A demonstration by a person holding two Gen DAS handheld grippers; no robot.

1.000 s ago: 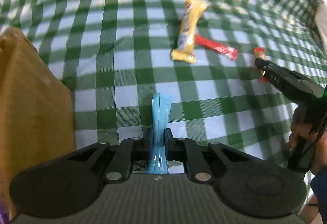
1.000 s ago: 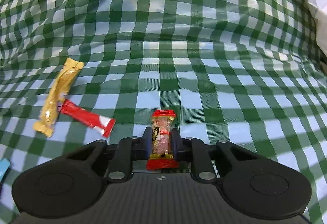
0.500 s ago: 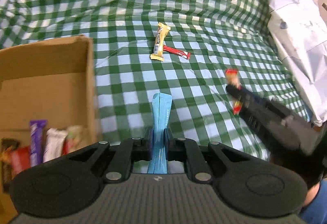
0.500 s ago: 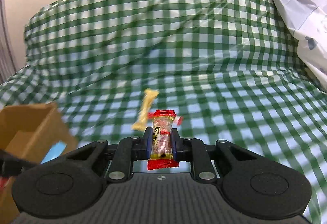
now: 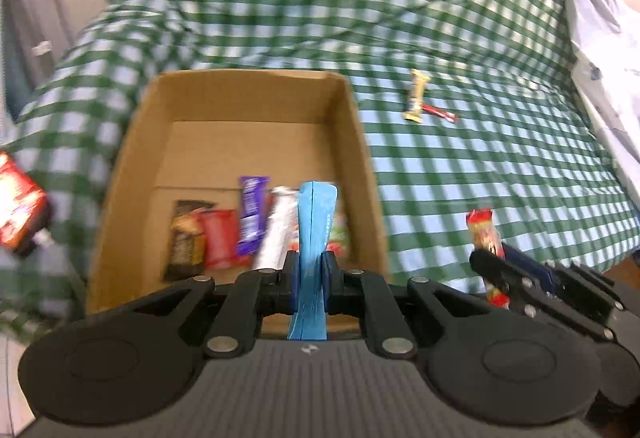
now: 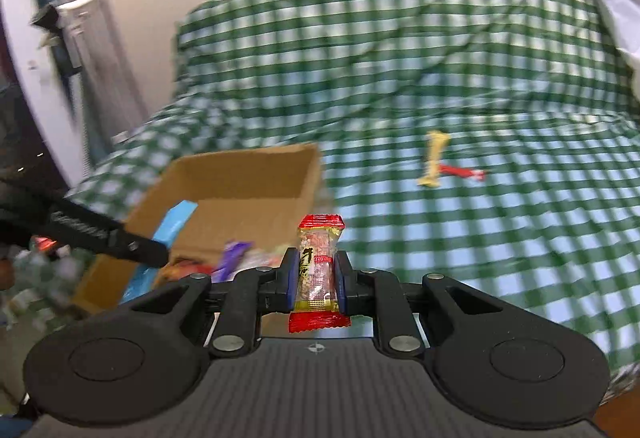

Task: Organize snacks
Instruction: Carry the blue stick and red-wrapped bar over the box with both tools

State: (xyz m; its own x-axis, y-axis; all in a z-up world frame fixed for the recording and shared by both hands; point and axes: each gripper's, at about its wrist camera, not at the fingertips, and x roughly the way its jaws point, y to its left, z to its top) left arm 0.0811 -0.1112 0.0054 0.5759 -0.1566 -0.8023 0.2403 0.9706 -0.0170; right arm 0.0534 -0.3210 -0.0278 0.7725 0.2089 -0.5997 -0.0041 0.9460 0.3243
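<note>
My left gripper (image 5: 309, 272) is shut on a thin blue snack packet (image 5: 315, 234), held upright over the near end of an open cardboard box (image 5: 352, 142). Several wrapped snacks (image 5: 224, 238) lie in a row inside the box. My right gripper (image 6: 317, 276) is shut on a red-and-yellow nut bar (image 6: 318, 270); it hangs to the right of the box (image 6: 240, 174). In the left wrist view the right gripper (image 5: 494, 270) and its bar (image 5: 484, 234) show beside the box's right wall. A yellow bar (image 5: 416, 98) and a red stick (image 5: 440, 113) lie on the green checked cloth (image 5: 480, 166).
A red packet (image 5: 16, 210) lies on the cloth left of the box. A white bundle of fabric (image 5: 600, 18) sits at the right edge. A wall and a white door (image 6: 48, 38) stand at the far left. The cloth's front edge drops off near right.
Both grippers have risen and swung left with their snacks. The box, at the left edge a second ago, now sits under the left gripper; the yellow and red bars have receded.
</note>
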